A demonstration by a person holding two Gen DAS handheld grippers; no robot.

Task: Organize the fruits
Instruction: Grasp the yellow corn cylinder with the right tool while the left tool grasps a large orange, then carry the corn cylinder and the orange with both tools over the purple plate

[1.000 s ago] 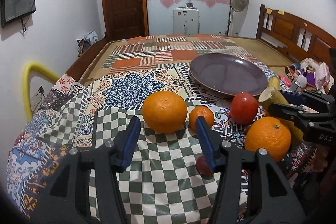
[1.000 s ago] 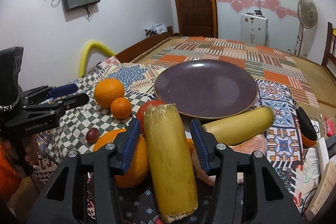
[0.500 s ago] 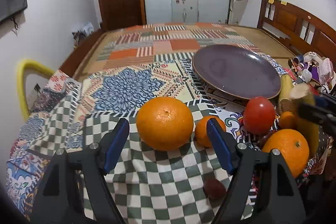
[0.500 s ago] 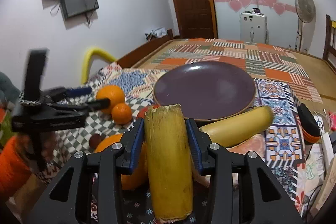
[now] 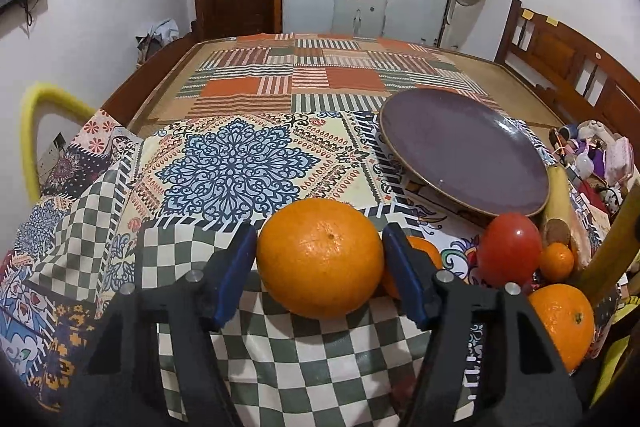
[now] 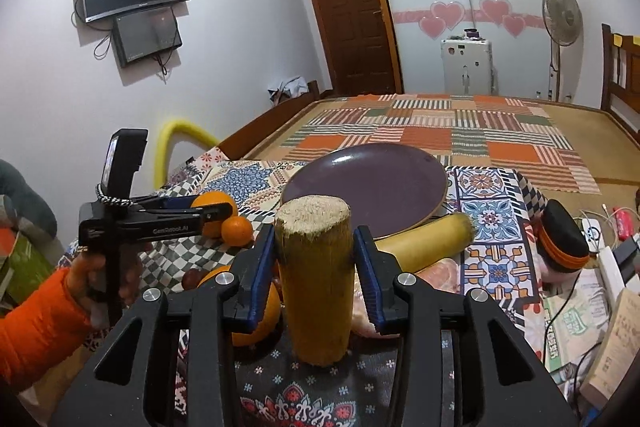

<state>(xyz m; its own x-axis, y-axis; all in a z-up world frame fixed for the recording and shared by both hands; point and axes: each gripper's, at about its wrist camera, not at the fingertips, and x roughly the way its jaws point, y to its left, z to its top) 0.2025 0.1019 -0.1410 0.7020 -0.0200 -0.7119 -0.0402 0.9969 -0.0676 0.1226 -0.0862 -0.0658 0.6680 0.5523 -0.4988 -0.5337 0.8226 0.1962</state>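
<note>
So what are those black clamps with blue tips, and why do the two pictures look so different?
Each clamp is a hand-held tool with a camera looking along its fingers, so each picture is one tool's own view. The left tool sits around a big orange on the checked cloth. The right tool grips a yellow cane piece, raised. The other fruit lies beside an empty purple plate: a tomato, more oranges, another yellow piece.

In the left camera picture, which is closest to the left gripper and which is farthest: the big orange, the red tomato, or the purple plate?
1. Big round orange: between the left gripper's jaws.
2. Shiny red tomato: off to the right.
3. Wide purple plate: farthest, behind and right.
</note>
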